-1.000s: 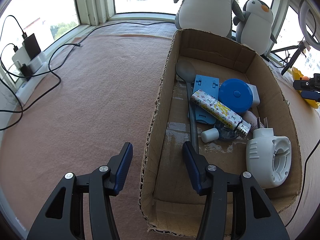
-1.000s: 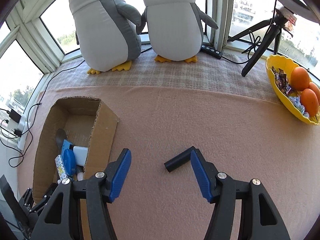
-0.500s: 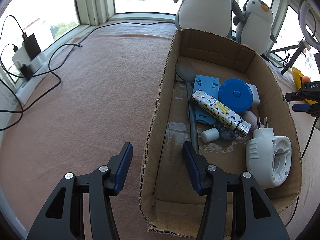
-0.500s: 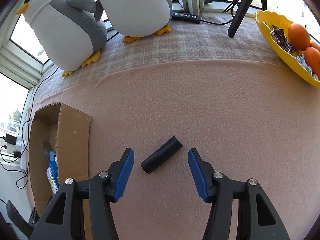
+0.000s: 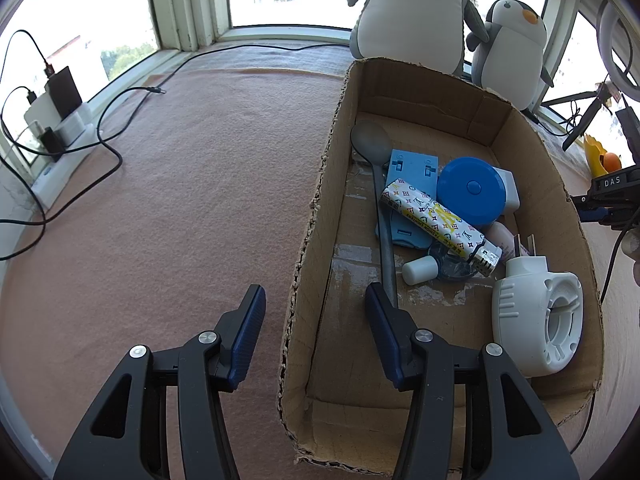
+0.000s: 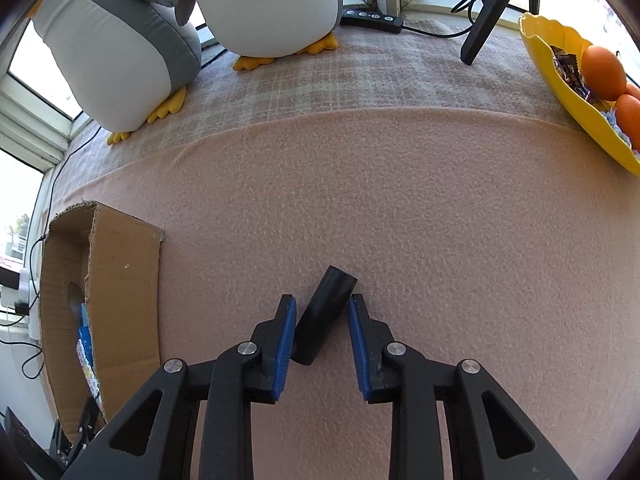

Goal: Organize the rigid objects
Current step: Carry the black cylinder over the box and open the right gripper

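Right wrist view: right gripper (image 6: 322, 304) points steeply down at the worktop (image 6: 400, 200), which is covered by a pink blanket. Its jaws are narrow and closing. A black cylinder (image 6: 324, 314) lies between them on the blanket, with its axis running from 1 o'clock to 7 o'clock. The pads (image 6: 286, 344) sit just at its sides. A firm press is not evident, so I judge it not yet clamped.

Step in hand, as I judge it: grasp the cylinder, then carry it to the cardboard box (image 6: 120, 280) at 9 o'clock.
- The cylinder sits skewed to the pads, so closing on it may make it swivel or roll. Squaring the wrist to its axis would help.
- Grip it mid-length and lift only once both pads are bearing on it.
- The blanket is soft, so keep the tips low so that they catch below the widest part.

Left wrist view: left gripper (image 5: 315, 292) has its jaws standing apart and holds nothing. The box's near side wall shows between them. Further out in the box lie a spoon (image 5: 372, 140), a blue round case (image 5: 470, 190), a patterned lighter (image 5: 436, 220) and a white plastic device (image 5: 536, 320). There is free floor at the 6 o'clock end.

Hard to make out:
- The cylinder's underside and true pad contact are hidden.
- From the right wrist, most of the box interior is hidden.
- The plush penguins (image 6: 120, 40) at 11 o'clock are cut off above.
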